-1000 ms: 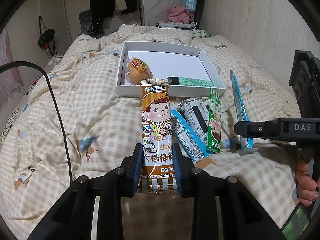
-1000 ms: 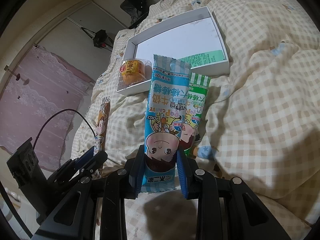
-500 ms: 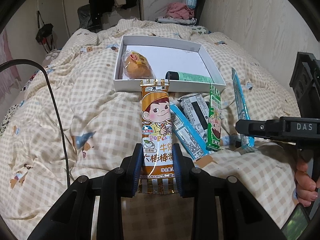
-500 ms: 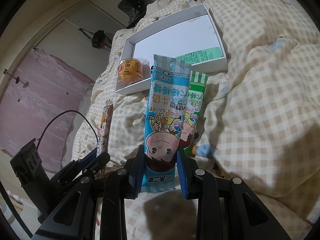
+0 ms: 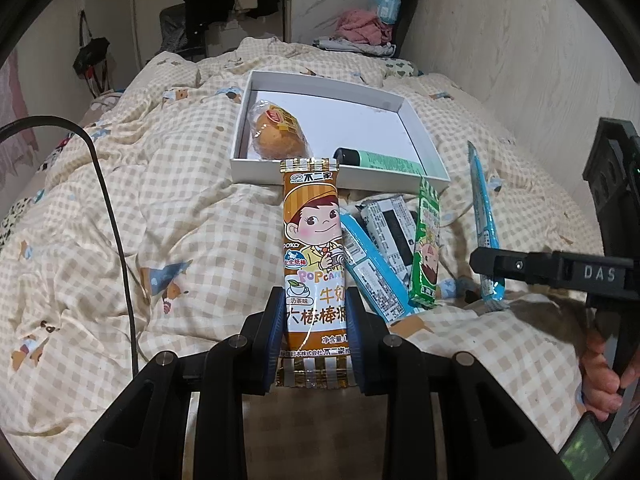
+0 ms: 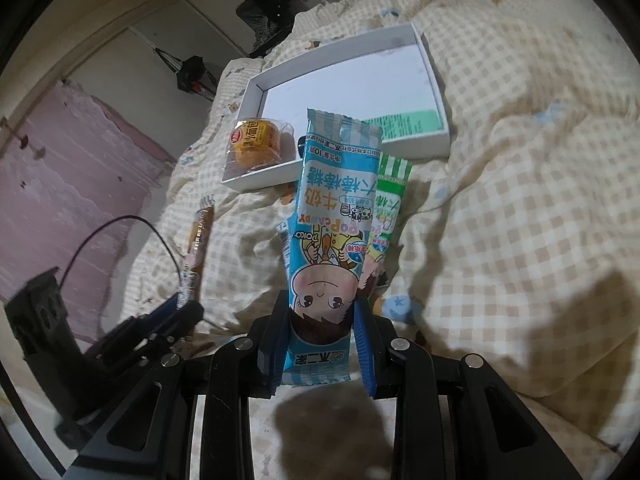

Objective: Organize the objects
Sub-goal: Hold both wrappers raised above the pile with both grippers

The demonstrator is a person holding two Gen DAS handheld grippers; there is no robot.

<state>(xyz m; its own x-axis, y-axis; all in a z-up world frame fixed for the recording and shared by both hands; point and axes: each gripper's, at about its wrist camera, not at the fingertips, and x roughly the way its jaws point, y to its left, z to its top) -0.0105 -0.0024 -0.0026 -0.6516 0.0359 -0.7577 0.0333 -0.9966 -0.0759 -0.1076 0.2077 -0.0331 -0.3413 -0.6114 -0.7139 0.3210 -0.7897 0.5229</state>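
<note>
My left gripper is shut on a brown candy packet, held upright above the bed, short of the white box. My right gripper is shut on a blue candy packet; it also shows edge-on in the left wrist view. The white box holds a wrapped orange cake and a green tube. A green candy packet, a blue packet and a black-and-white packet lie on the bed before the box.
The bed has a lumpy checked quilt. A black cable crosses its left side. The wall runs along the right. Clothes and a chair stand beyond the bed's far end.
Both grippers have moved forward and closer to the white box, each with its packet still held. The box and loose packets have not moved.
</note>
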